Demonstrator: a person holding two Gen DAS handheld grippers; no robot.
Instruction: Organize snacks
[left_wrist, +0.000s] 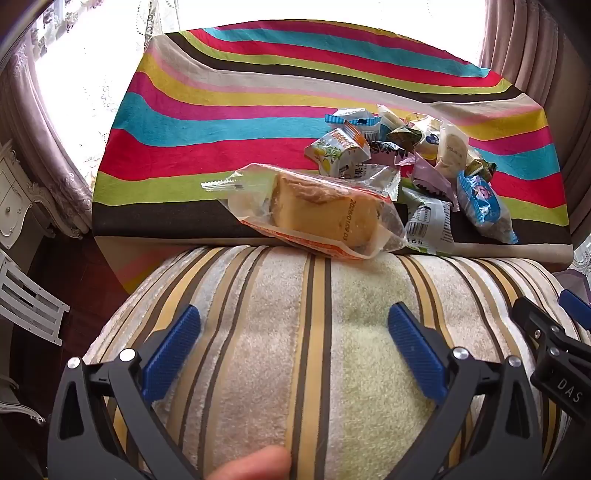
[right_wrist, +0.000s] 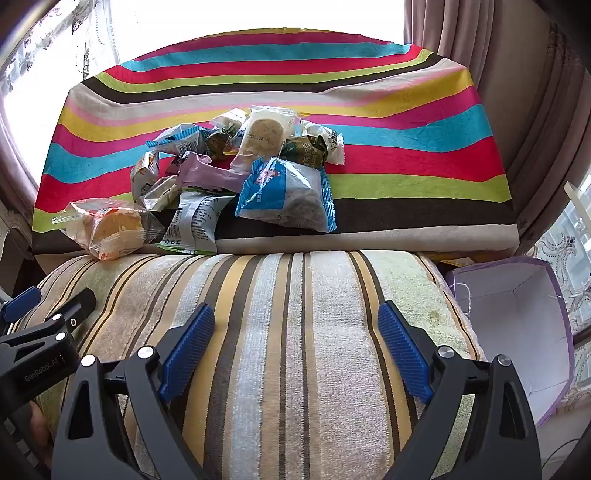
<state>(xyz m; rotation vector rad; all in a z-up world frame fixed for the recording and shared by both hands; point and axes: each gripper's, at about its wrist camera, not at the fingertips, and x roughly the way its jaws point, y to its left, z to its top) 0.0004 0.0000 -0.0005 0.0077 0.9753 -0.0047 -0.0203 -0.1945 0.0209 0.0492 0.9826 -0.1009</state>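
Note:
A heap of wrapped snacks (left_wrist: 417, 162) (right_wrist: 236, 162) lies on a table under a bright striped cloth (left_wrist: 236, 122) (right_wrist: 406, 140). Nearest the front edge is a clear bag with a yellow cake slice (left_wrist: 325, 214) (right_wrist: 110, 229). A blue-edged packet (right_wrist: 291, 195) (left_wrist: 480, 206) rests at the heap's front right. My left gripper (left_wrist: 293, 347) hangs open over a striped cushion (left_wrist: 295, 332), short of the cake bag, nothing between its blue pads (left_wrist: 173, 350). My right gripper (right_wrist: 295, 343) is open too, above the same cushion (right_wrist: 314, 314), with empty jaws.
A white-lined purple paper bag (right_wrist: 517, 325) stands open to the right of the cushion. Curtains (right_wrist: 535, 110) and bright windows ring the table. A white carved cabinet (left_wrist: 14, 199) and a white slatted chair (left_wrist: 26, 299) stand at the left. Part of a hand (left_wrist: 255, 465) shows at the bottom.

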